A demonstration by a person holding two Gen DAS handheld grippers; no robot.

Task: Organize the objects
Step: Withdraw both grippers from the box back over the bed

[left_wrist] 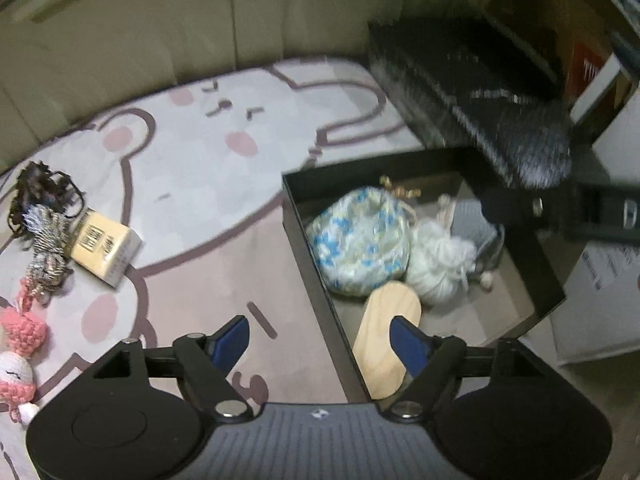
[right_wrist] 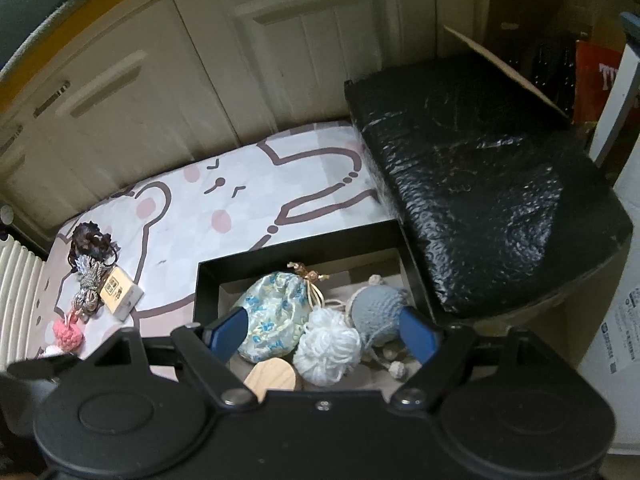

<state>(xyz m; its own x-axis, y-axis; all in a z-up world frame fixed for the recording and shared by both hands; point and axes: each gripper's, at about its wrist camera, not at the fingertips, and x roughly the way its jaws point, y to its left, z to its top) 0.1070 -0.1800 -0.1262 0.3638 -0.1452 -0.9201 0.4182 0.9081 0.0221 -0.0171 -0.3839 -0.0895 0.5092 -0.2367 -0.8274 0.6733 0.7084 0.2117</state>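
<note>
A black open box [left_wrist: 298, 216] [right_wrist: 296, 246] lies on a bear-print mat [left_wrist: 224, 168]. Inside it are a blue-flowered pouch [left_wrist: 360, 240] [right_wrist: 276, 312], a white yarn ball [left_wrist: 440, 268] [right_wrist: 326, 346], a grey crochet piece [right_wrist: 380, 304] and a pale wooden oval [left_wrist: 384, 332] [right_wrist: 272, 376]. My left gripper [left_wrist: 322, 342] is open over the box's near-left wall, with the oval lying loose beside its right finger. My right gripper [right_wrist: 323, 334] hangs open above the pouch and yarn ball and grips nothing. On the mat's left lie a tan carton [left_wrist: 106, 246] [right_wrist: 120, 292], a silver tassel [left_wrist: 48, 252], a dark cord tangle [left_wrist: 36, 196] and pink crochet dolls [left_wrist: 24, 328].
A large package in black bubble wrap [right_wrist: 480, 200] [left_wrist: 460, 92] sits right behind the box. Cream cabinet doors [right_wrist: 280, 60] close off the far side. A white carton [right_wrist: 624, 320] stands at the right, and an open cardboard box [right_wrist: 520, 60] is behind the package.
</note>
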